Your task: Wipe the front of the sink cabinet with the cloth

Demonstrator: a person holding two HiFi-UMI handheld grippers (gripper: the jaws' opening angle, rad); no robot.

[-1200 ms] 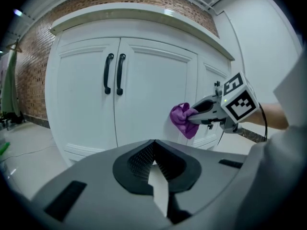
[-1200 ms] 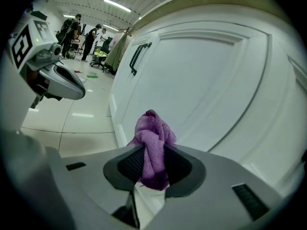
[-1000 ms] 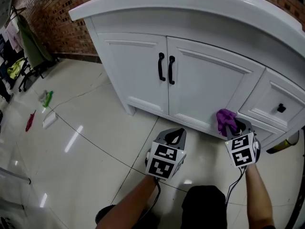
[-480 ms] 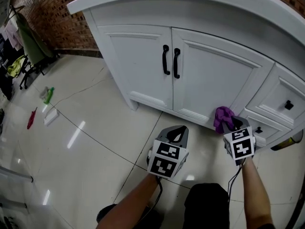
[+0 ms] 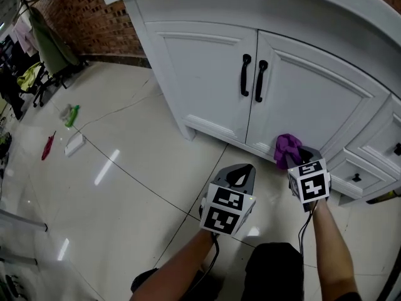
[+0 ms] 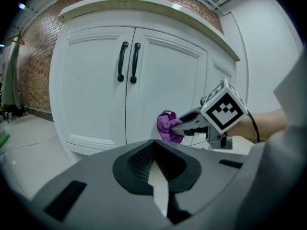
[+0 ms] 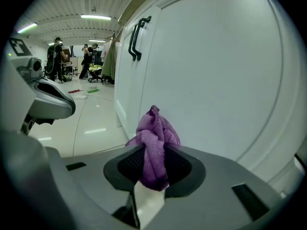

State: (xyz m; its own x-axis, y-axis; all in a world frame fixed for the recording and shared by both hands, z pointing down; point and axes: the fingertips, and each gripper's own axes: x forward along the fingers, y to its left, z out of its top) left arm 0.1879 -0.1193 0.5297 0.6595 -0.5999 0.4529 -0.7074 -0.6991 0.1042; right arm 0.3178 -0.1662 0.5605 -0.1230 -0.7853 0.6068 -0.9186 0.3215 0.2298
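Purple cloth (image 7: 153, 138) is pinched as a bunched wad between the jaws of the right hand-held gripper (image 7: 152, 171), with most of the fabric standing out past the tips. In the head view the cloth (image 5: 287, 149) sits at the lower edge of the right-hand door of the sink cabinet (image 5: 207, 74), below the black handles (image 5: 253, 79). Whether the fabric is pressing on the panel or just off it cannot be confirmed.

The left hand-held gripper (image 5: 241, 173) hangs over the floor (image 5: 125, 187), apart from the cabinet, jaws pressed together on nothing.

Procedure for the wiping step, as judged from this position:
1. Bring the protruding wad, not the jaw tips, against the door face. Hard plastic on the white paint may mark it.
2. Keep the grip firm. A loose pinch could let the cloth pull free under drag.
3. Work in overlapping passes across the panel and its recessed moulding.
4. Steer round the handles to avoid snagging.
5. Cover the left door and the drawer fronts as well.
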